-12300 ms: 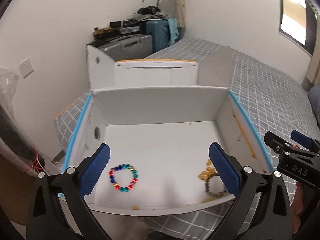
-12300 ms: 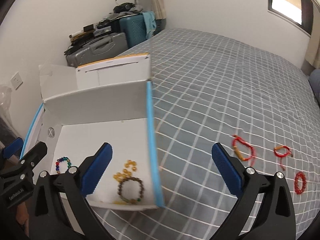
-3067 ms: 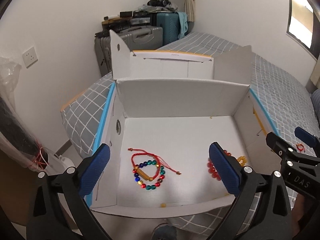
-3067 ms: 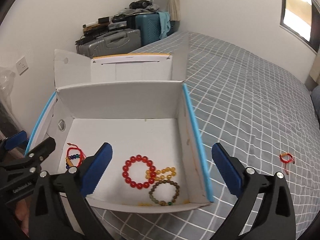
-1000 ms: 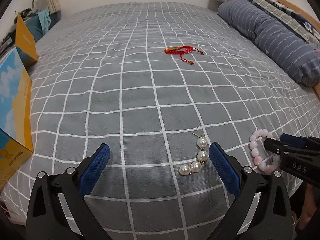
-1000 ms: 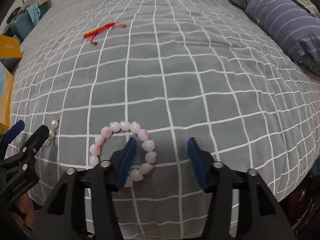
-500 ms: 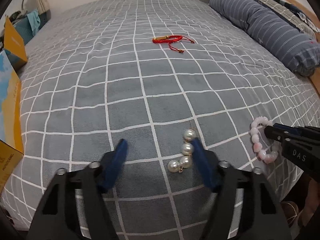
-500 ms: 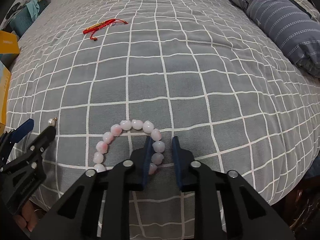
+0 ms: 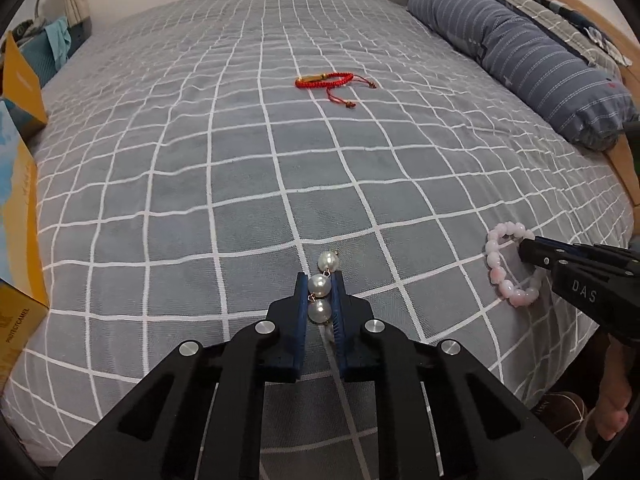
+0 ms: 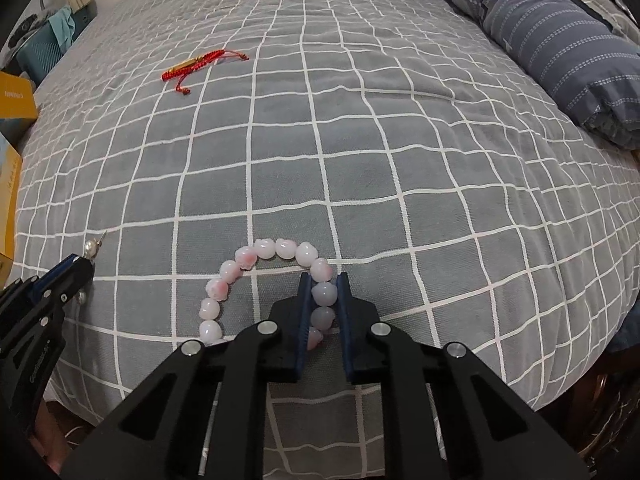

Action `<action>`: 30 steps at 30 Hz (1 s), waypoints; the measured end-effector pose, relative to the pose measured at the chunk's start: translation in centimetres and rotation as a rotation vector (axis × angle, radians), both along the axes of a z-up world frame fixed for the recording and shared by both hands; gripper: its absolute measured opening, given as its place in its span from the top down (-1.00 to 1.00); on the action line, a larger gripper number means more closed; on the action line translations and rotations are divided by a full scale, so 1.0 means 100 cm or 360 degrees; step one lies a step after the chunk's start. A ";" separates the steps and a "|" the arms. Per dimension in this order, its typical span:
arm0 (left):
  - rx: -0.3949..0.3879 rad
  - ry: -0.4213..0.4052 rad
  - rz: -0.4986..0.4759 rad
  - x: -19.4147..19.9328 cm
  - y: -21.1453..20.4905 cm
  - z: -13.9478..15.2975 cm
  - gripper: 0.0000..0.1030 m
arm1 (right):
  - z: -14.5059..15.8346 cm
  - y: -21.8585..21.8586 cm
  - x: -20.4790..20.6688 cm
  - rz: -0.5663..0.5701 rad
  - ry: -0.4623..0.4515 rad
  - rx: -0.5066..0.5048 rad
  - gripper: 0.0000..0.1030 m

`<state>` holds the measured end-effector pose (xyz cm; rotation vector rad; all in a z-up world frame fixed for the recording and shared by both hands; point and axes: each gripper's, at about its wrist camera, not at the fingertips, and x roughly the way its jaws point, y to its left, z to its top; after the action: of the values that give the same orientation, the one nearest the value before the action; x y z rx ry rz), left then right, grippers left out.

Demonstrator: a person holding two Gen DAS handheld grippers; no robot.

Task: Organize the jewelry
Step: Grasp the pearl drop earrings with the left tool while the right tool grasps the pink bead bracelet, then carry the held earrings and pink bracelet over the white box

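Note:
A string of white pearls (image 9: 328,260) lies on the grey checked bedspread (image 9: 240,184). My left gripper (image 9: 320,280) is closing on it, and its blue pads press two pearls between them. A pink bead bracelet (image 10: 260,250) lies to the right of the pearls. My right gripper (image 10: 323,280) is closing on the bracelet's right side, with beads squeezed between its pads. The left wrist view shows the right gripper (image 9: 524,246) touching the pink bracelet (image 9: 496,256). The right wrist view shows the left gripper (image 10: 82,264) beside one pearl (image 10: 90,246). Farther up the bed lies a red cord bracelet (image 9: 324,80).
A striped blue bolster (image 9: 520,52) runs along the bed's right side by the wooden frame. A yellow and blue cardboard box (image 9: 16,208) stands at the left edge. A person's foot (image 9: 612,408) and a slipper show below the bed's near edge.
Both grippers have gone from open to shut. The left one closed on the pearls and the right one on the pink bracelet. Both hands stayed almost in place.

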<state>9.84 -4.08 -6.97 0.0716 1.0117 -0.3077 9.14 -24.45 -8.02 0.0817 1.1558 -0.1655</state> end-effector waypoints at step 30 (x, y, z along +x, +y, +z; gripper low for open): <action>-0.0031 -0.0160 0.0042 -0.026 0.019 0.059 0.79 | 0.049 0.020 -0.024 0.0097 -0.0222 0.0024 0.77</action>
<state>7.27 -2.17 -1.06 0.0555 0.9094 -0.2869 6.69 -22.40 -3.15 0.0700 1.0191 -0.0954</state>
